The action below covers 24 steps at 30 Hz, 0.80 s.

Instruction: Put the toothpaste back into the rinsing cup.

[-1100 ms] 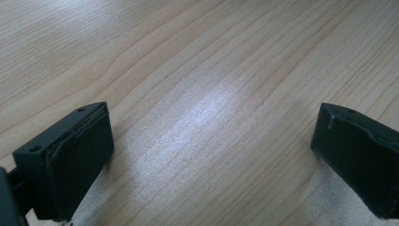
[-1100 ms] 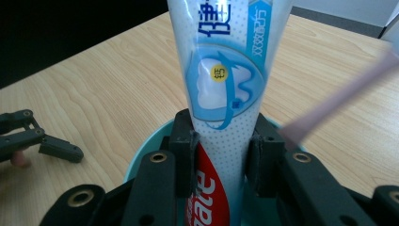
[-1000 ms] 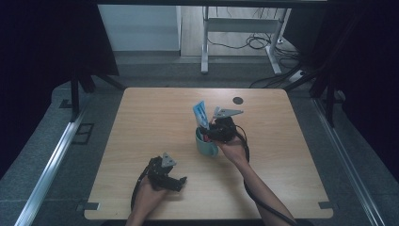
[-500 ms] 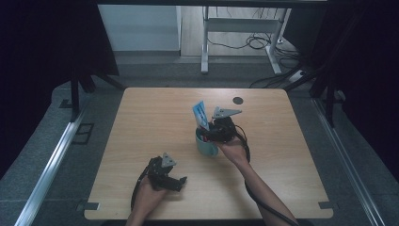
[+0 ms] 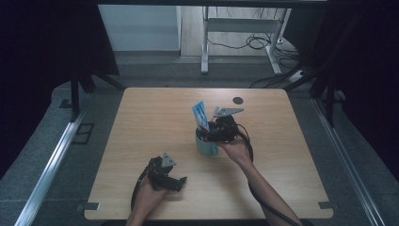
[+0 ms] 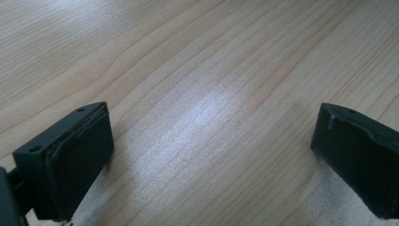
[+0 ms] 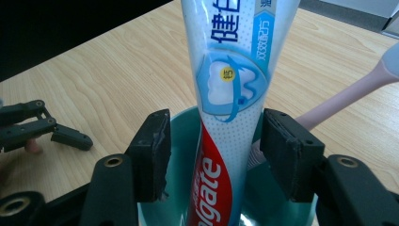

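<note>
Right gripper [image 5: 212, 133] poised at the teal mug [image 5: 207, 144] just right of the desk [image 5: 155, 113] centre, approached from about 4 o'clock, forearm running up diagonally from the bottom edge at the lower right, hand [image 5: 235, 148] wrapped around the body behind the mug, grey three-cornered plate [image 5: 227, 111] topmost. In the right gripper view, black fingers [image 7: 153, 155] parted, one at 9 o'clock and one at 3 o'clock of the Colgate toothpaste tube [image 7: 230, 94], a visible gap on each side, nothing clamped; tips level with the mug's rim [image 7: 181, 117]. Tube standing upright inside the mug, red lower end down in the bowl, blue-and-white upper part rising well above the rim, leaning slightly toward 11 o'clock in the high view [image 5: 201, 115]. Pink toothbrush handle [image 7: 343, 101] also in the mug, slanting out toward 2 o'clock in the right gripper view. Left gripper [image 5: 178, 182] low on the near part of the desk, around 7 o'clock from the mug and well apart from it, left hand [image 5: 149, 188] behind it, forearm coming straight up from the bottom edge, nose pointing toward 3 o'clock. In the left gripper view, fingers [image 6: 75, 150] spread wide, released, holding nothing, bare wood grain [image 6: 202, 103] between them, tips close to the surface.
</note>
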Available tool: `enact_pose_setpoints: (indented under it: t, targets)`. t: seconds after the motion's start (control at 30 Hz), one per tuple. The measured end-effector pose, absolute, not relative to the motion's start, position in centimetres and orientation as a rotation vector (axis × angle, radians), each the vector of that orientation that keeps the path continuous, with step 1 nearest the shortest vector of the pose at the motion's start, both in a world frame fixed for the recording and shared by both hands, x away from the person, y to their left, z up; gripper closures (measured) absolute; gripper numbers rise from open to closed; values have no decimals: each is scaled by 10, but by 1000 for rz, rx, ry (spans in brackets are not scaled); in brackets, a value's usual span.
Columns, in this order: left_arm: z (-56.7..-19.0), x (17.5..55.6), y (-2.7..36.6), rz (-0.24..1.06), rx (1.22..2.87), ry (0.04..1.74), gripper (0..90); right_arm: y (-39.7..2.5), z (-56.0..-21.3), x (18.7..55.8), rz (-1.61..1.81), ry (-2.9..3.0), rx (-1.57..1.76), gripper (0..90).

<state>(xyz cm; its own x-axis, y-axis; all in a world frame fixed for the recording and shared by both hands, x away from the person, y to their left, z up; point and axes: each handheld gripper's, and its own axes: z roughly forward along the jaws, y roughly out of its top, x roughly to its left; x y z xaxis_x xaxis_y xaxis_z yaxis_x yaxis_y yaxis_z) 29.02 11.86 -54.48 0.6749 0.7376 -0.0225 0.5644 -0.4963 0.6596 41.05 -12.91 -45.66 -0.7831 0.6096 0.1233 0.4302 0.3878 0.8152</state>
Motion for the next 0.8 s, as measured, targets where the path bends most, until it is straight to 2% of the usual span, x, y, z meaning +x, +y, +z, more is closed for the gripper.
enact_pose_setpoints:
  t: [0.8]
  targets:
    - [-545,290,119,347,2240,998,0,-136,-444,399,1302,2462,864,244]
